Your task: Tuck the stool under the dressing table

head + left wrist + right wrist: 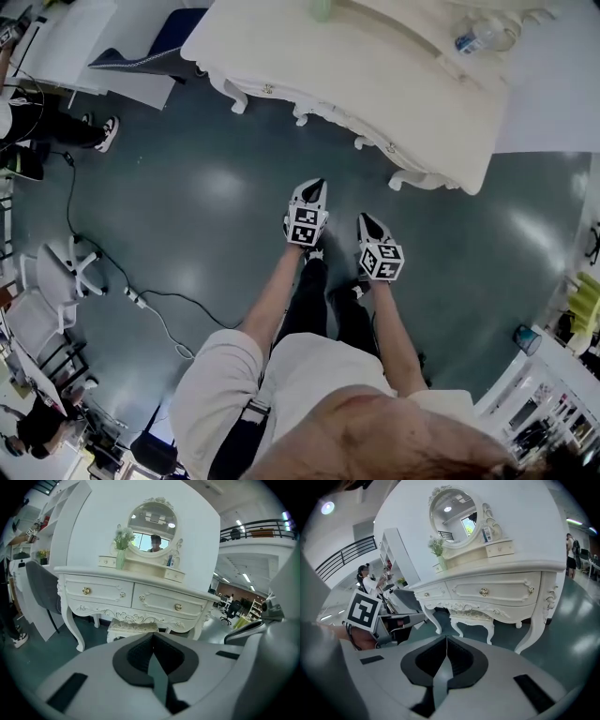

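Left gripper and right gripper, side by side over the floor — jaws of each pressed together, nothing between. Farther off, the stool stands under the dressing table — below its drawers.

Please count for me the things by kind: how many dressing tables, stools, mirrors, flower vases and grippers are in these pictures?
Dressing table: 1
Stool: 1
Round mirror: 1
Vase with flowers: 1
Grippers: 2 (left gripper, right gripper, both shut and empty)
Total: 6
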The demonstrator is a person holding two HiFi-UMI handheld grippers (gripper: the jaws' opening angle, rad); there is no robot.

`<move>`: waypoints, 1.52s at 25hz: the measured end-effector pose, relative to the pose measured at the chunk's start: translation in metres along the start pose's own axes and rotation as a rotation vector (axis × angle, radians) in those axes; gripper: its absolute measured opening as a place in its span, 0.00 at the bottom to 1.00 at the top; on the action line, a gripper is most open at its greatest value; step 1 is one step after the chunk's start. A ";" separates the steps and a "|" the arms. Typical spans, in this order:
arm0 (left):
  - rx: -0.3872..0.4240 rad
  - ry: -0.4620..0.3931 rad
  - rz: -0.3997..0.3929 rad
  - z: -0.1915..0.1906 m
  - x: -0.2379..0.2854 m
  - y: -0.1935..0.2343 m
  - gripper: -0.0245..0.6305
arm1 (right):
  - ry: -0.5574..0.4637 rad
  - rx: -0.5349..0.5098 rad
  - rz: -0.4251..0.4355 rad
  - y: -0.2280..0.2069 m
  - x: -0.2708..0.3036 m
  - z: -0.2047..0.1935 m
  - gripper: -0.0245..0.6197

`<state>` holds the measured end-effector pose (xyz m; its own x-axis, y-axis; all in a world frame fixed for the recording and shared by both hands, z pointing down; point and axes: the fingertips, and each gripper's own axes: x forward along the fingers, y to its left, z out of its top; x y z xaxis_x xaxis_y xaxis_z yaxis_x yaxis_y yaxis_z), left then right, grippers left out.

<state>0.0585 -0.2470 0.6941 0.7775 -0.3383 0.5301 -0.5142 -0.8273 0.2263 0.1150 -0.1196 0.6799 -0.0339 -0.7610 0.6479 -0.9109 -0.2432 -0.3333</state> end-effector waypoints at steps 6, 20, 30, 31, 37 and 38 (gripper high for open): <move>0.004 0.023 0.004 -0.004 -0.035 -0.006 0.06 | -0.015 0.007 -0.004 0.018 -0.022 0.014 0.11; -0.023 0.023 0.024 0.020 -0.112 -0.027 0.06 | -0.066 0.030 0.035 0.049 -0.065 0.026 0.11; -0.023 0.036 0.032 0.028 -0.144 -0.064 0.06 | -0.081 -0.008 0.102 0.065 -0.097 0.037 0.11; -0.021 0.041 0.027 0.026 -0.145 -0.067 0.06 | -0.080 -0.008 0.108 0.067 -0.099 0.036 0.11; 0.003 0.051 0.008 0.018 -0.152 -0.070 0.06 | -0.077 0.005 0.124 0.071 -0.106 0.018 0.10; 0.011 0.052 0.008 0.017 -0.154 -0.069 0.06 | -0.075 0.005 0.127 0.073 -0.107 0.016 0.11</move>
<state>-0.0192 -0.1458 0.5832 0.7536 -0.3211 0.5736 -0.5159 -0.8296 0.2134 0.0593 -0.0659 0.5754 -0.1172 -0.8287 0.5473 -0.8994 -0.1451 -0.4123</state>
